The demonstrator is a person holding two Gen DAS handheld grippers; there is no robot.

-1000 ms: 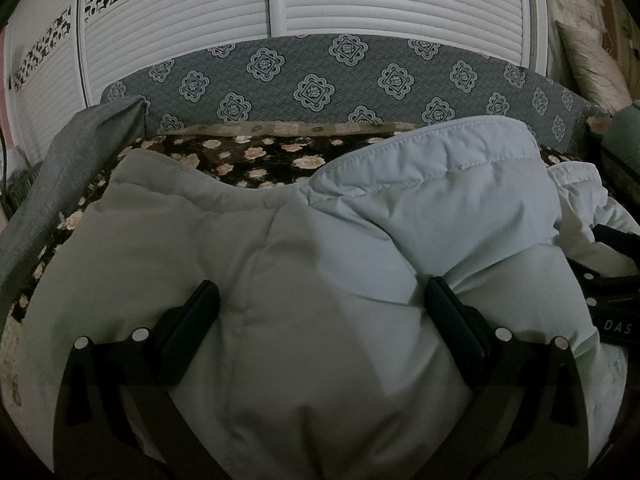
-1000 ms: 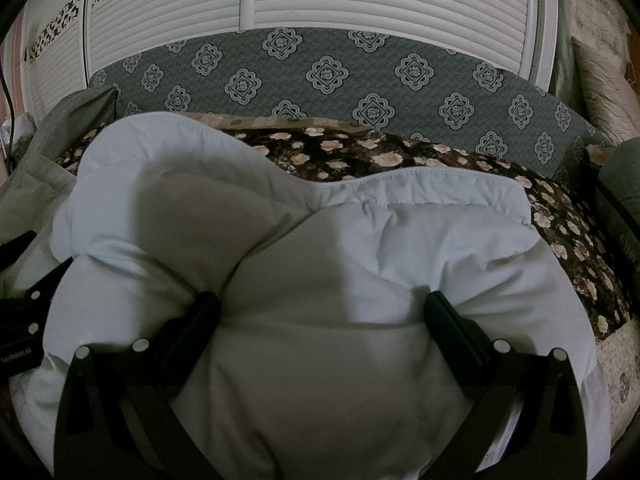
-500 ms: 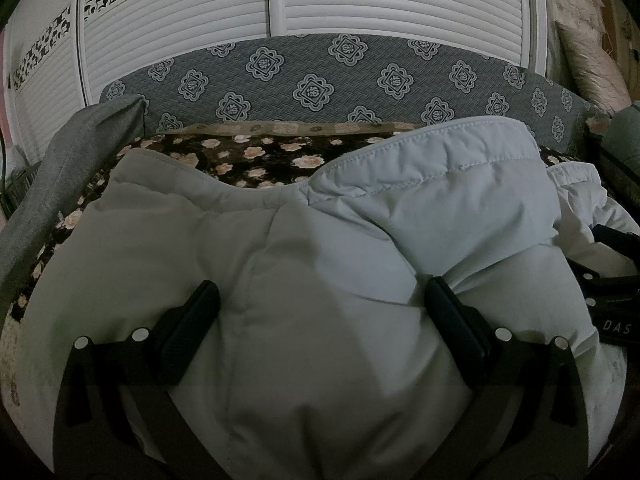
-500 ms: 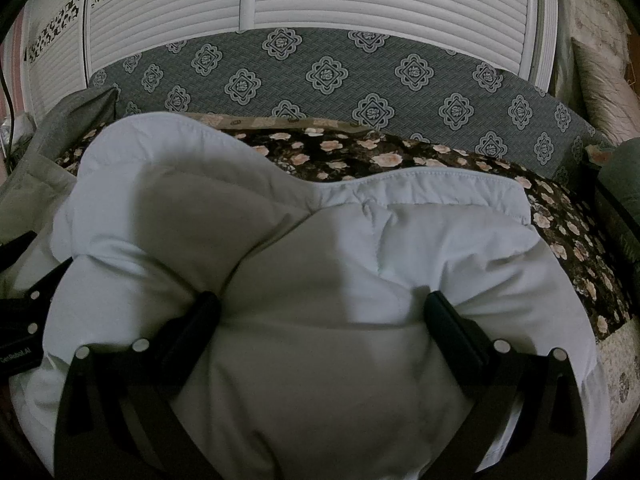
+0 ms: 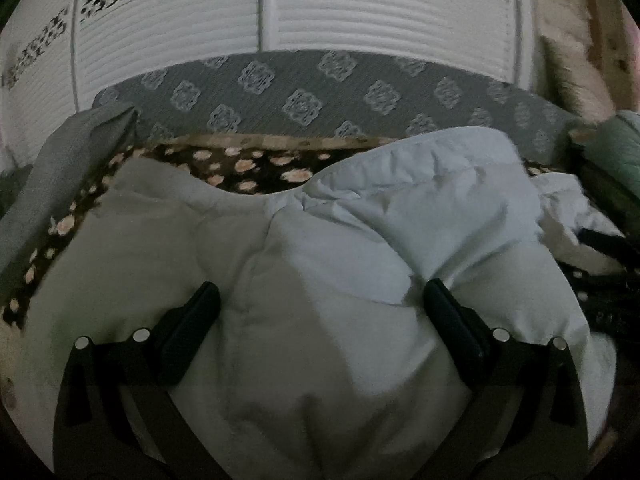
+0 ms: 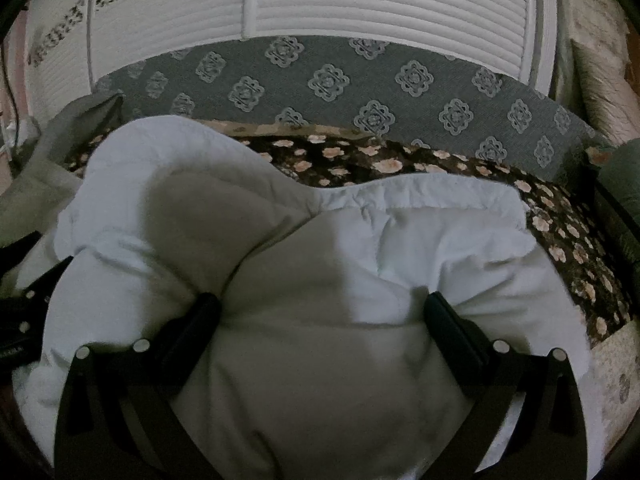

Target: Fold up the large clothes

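A puffy white padded garment (image 5: 320,264) lies bunched on the bed and fills both views (image 6: 320,280). My left gripper (image 5: 316,300) is open, its two black fingers spread wide with the padded fabric bulging between them. My right gripper (image 6: 318,308) is open in the same way over the garment's right part. The right gripper's body shows at the right edge of the left wrist view (image 5: 608,248), and the left gripper's body at the left edge of the right wrist view (image 6: 24,300). The fabric below the fingers is hidden.
The dark floral bedspread (image 6: 568,236) lies under the garment. A grey patterned headboard (image 5: 304,100) and white slatted doors (image 6: 360,8) stand behind. A grey cloth (image 5: 60,176) hangs at the left; a greenish bundle (image 5: 616,152) sits at the right.
Both views have shifted slightly and blurred, showing a small movement of both grippers. The fingers stay spread just as wide and the garment keeps its shape.
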